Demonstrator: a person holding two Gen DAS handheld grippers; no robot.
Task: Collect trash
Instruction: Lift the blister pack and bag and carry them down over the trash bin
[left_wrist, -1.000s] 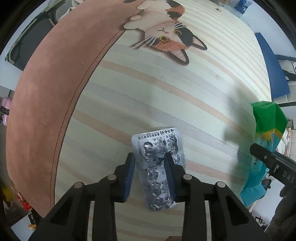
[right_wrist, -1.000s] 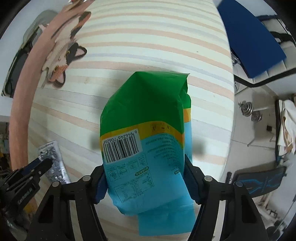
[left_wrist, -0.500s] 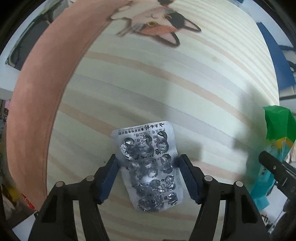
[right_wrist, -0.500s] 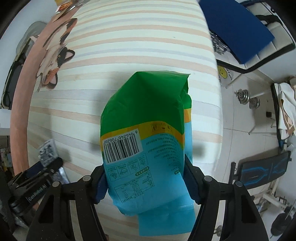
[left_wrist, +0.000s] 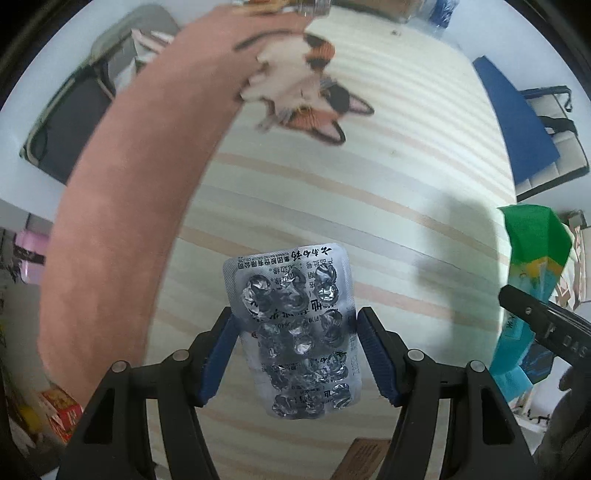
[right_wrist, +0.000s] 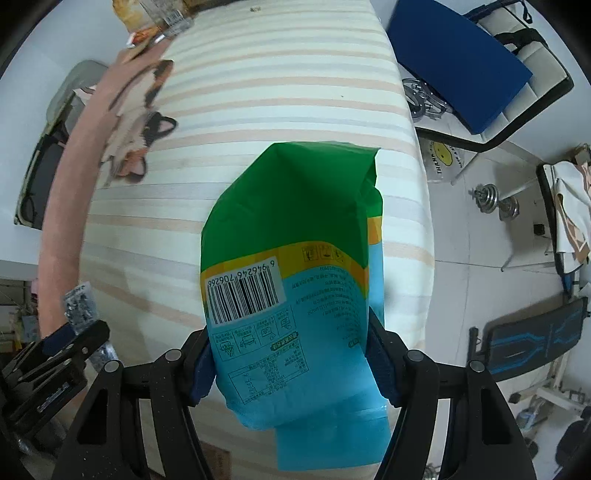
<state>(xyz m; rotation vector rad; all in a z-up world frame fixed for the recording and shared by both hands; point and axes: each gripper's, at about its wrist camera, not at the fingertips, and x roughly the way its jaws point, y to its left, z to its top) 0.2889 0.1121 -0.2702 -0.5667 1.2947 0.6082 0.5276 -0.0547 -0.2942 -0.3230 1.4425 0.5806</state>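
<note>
A silver, used pill blister pack (left_wrist: 295, 325) sits between the blue pads of my left gripper (left_wrist: 295, 354), held above the striped bed cover (left_wrist: 369, 184). The jaws are wider than a second ago and touch the pack's edges. The pack also shows in the right wrist view (right_wrist: 79, 306). My right gripper (right_wrist: 291, 365) is shut on a green and blue plastic package (right_wrist: 295, 277) with a barcode, lifted over the bed. That package shows at the right edge of the left wrist view (left_wrist: 532, 266).
The bed cover has a cat print (left_wrist: 306, 96) and a pink border (left_wrist: 129, 184). More wrappers lie at the far end of the bed (right_wrist: 155, 18). A blue-seated chair (right_wrist: 461, 62), dumbbells (right_wrist: 495, 203) and a bench (right_wrist: 535, 339) stand on the floor to the right.
The left jaws have opened wider around the blister pack, which now lies flatter between the pads. Both grippers have risen and pulled back from the bed. The right grip has not changed.
</note>
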